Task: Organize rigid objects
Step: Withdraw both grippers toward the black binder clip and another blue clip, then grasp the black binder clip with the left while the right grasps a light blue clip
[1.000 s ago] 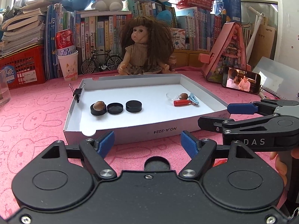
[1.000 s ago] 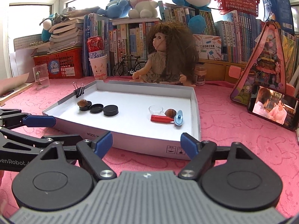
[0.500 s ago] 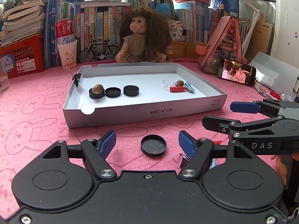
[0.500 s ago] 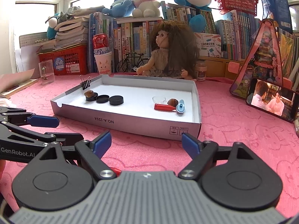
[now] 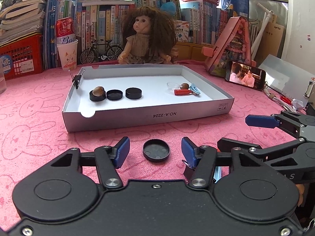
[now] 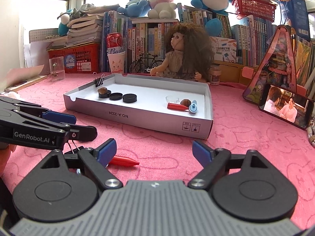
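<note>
A white cardboard tray (image 5: 149, 116) (image 6: 137, 116) lies on the pink cloth. In it are three black caps (image 5: 114, 95), one with a brown nut (image 5: 98, 90) on it, and a clear dish, a nut, a red crayon (image 5: 182, 92) and a blue clip (image 5: 195, 89). A loose black cap (image 5: 156, 150) lies on the cloth between the fingers of my open left gripper (image 5: 155, 149). My right gripper (image 6: 154, 150) is open and empty; a red crayon (image 6: 124, 160) and a binder clip (image 6: 71, 149) lie by its left finger.
A doll (image 5: 147, 37), a toy bicycle (image 5: 101, 50), a can in a paper cup (image 5: 66, 39), books and a red basket (image 5: 21, 57) stand behind the tray. A phone (image 5: 245, 76) leans on a pink house at right. A binder clip (image 5: 76, 77) grips the tray's left wall.
Both grippers have drawn back and risen from the tray. The loose black cap, the red crayon and the binder clip on the cloth have come into view.
</note>
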A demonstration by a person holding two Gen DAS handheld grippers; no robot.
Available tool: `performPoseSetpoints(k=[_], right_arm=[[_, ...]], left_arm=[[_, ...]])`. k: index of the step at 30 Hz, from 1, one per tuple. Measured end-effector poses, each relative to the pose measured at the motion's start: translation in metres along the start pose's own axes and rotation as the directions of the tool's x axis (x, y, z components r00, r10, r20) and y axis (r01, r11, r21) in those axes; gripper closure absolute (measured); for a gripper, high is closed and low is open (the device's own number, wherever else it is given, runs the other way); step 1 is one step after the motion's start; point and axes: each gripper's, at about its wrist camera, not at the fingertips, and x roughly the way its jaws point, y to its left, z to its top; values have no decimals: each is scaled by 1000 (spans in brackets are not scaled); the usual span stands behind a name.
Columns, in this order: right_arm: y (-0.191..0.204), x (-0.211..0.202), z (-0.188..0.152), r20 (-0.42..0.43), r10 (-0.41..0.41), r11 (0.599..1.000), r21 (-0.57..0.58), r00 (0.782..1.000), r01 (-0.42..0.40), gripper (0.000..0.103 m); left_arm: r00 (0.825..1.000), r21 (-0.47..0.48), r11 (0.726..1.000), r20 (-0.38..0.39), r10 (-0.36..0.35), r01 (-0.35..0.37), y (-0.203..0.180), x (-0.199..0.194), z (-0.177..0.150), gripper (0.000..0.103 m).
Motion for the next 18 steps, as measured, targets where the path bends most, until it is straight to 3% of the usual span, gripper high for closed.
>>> performPoseSetpoints(k=[3,8,14,18], right_arm=[[0,-2,-2,-5,3,1000,0,1000,-3,13],[-1,-11,-7,4,30,1000,6,1000,-30,13],[2,-23,-15,25,210,976,-72,977,-208,15],[11,-19,-16,-17,249,960,-130,968,-249,25]], left_arm=[[1000,-6,1000,5,27,-27,1,1,2,54],[999,-3,999,23,35,-35,4,-9,0,55],[999,24,1000,35,-2,1,4,-30,-6,55],[999,40,999,24,-27,26,1,-39,-11,55]])
